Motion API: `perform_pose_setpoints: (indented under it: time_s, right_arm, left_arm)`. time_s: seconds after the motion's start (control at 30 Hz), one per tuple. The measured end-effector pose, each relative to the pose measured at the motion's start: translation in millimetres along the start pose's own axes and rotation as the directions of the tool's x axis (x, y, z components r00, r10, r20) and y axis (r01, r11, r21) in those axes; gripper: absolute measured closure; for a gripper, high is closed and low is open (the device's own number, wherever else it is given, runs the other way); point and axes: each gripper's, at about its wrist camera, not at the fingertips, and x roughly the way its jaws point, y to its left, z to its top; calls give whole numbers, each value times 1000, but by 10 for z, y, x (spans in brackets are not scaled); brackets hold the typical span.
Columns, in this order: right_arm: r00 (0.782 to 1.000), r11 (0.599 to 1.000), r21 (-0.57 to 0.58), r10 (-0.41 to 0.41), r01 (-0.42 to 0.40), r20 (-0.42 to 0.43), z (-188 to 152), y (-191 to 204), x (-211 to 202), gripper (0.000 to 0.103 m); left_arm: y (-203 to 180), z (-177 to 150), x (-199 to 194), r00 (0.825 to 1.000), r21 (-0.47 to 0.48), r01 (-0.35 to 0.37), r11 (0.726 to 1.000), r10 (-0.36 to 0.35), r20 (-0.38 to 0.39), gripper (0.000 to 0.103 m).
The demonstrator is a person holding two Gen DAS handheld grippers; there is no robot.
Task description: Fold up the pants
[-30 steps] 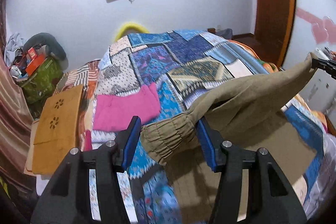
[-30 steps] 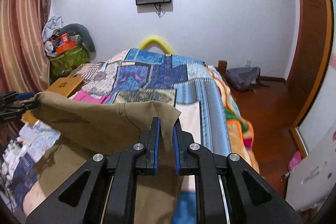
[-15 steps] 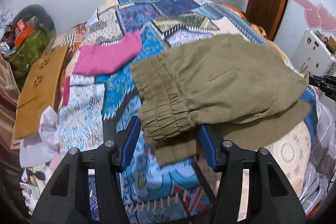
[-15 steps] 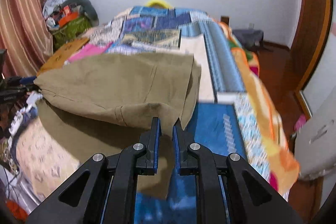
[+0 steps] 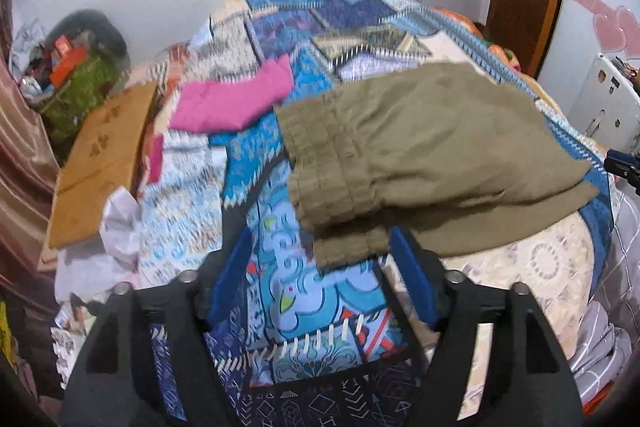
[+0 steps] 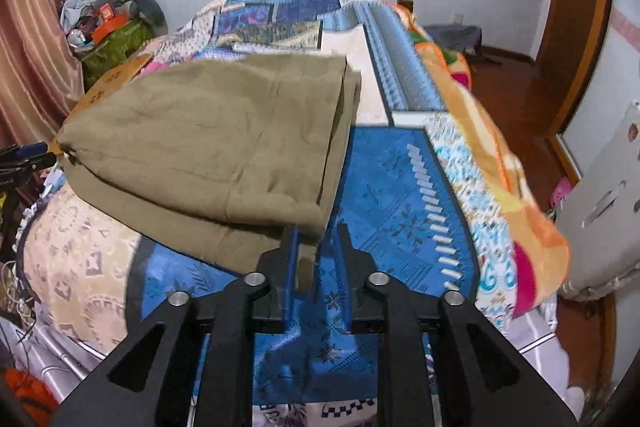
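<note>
The olive-khaki pants [image 5: 432, 143] lie folded over on the patchwork bed cover [image 5: 304, 291], elastic waistband toward my left gripper. My left gripper [image 5: 320, 259] is open, its blue pads wide apart just below the waistband's lower layer, holding nothing. In the right wrist view the pants [image 6: 216, 139] lie as a doubled stack. My right gripper [image 6: 316, 243] has its jaws slightly parted at the near corner of the hem, with a bit of fabric between them, not clamped.
A pink garment [image 5: 232, 99] lies beyond the pants. A brown cardboard piece [image 5: 100, 163] lies at the bed's left edge, with white paper [image 5: 120, 223] next to it. Clutter and a green bag [image 5: 76, 95] sit at far left. A white appliance [image 6: 600, 227] stands right.
The pants went from stretched in the air to laid down folded on the bed. My left gripper let go of the waistband and drew back; my right gripper's jaws parted.
</note>
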Motion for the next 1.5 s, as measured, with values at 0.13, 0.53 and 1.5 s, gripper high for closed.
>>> perform_pose_setpoints:
  time_s: [0.13, 0.53, 1.5]
  right_arm:
    - [996, 997, -71, 21, -15, 84, 172, 155, -153, 56]
    - [978, 959, -206, 207, -197, 26, 360, 879, 146, 56]
    - [960, 918, -298, 281, -263, 16, 482, 1307, 361, 94]
  left_arm:
    - [-179, 137, -88, 999, 78, 2, 997, -4, 32, 21]
    - [-946, 126, 349, 1000, 359, 9, 933, -1, -21, 19]
    - [-889, 361, 235, 995, 254, 101, 962, -102, -9, 77]
